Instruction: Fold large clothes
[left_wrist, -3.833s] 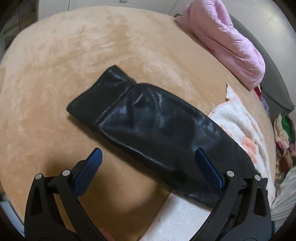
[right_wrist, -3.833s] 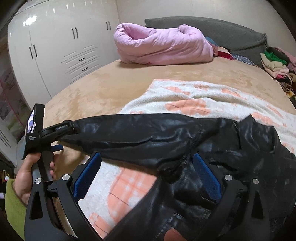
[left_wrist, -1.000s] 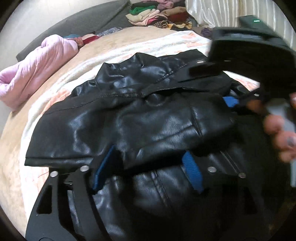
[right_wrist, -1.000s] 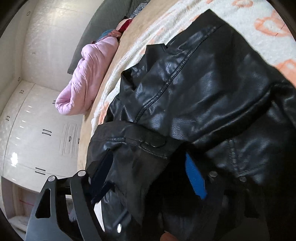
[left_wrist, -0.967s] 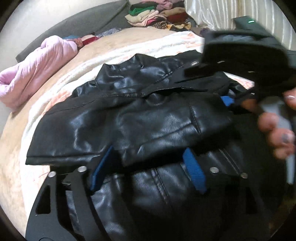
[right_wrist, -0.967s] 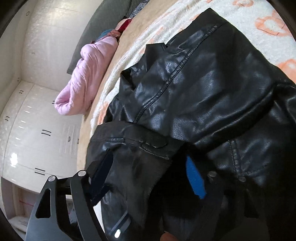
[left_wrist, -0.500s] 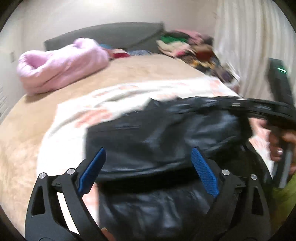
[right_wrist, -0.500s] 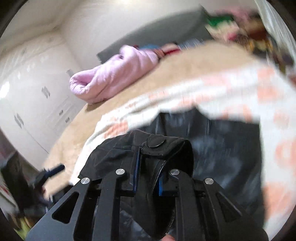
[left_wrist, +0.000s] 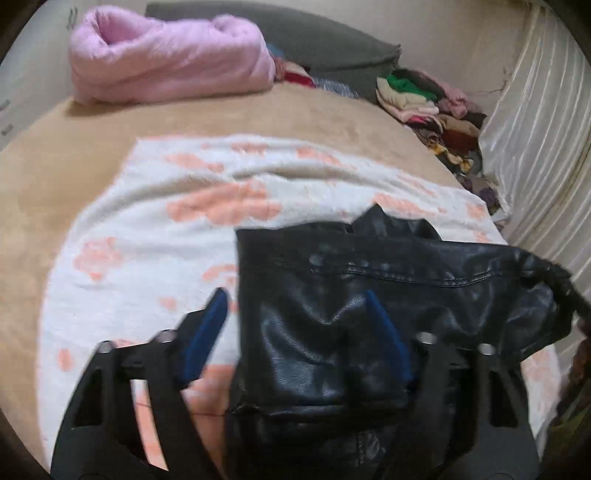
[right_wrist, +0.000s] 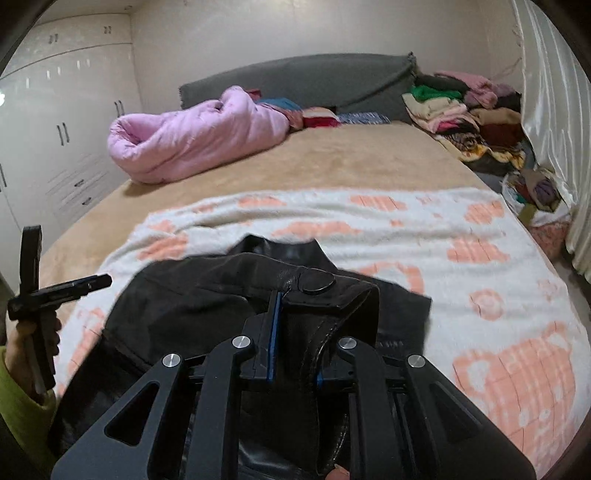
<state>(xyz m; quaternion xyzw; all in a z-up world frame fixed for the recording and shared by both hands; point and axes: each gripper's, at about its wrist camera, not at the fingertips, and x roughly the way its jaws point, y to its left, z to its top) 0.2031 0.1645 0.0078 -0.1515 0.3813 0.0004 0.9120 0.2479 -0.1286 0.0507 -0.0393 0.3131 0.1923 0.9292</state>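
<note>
Now the bed (right_wrist: 369, 162) stretches ahead of both claws, its patterned blanket (right_wrist: 461, 236) just beyond the fingertips, and on that blanket, directly under and in front of each claw, lies the black leather jacket (left_wrist: 388, 280), partly lifted. The right claw (right_wrist: 295, 325) is clamped tight on a snap-tabbed strip of the jacket's edge and holds it raised. The left claw (left_wrist: 295, 325) stands roughly half open and has just been closing; the jacket's near side edge sits between its blue pads (left_wrist: 205, 332), but they don't appear to press it yet. To do this step well, I'd judge, the left claw should bite that edge squarely, so both sides carry evenly and the stiff leather folds without slumping.
</note>
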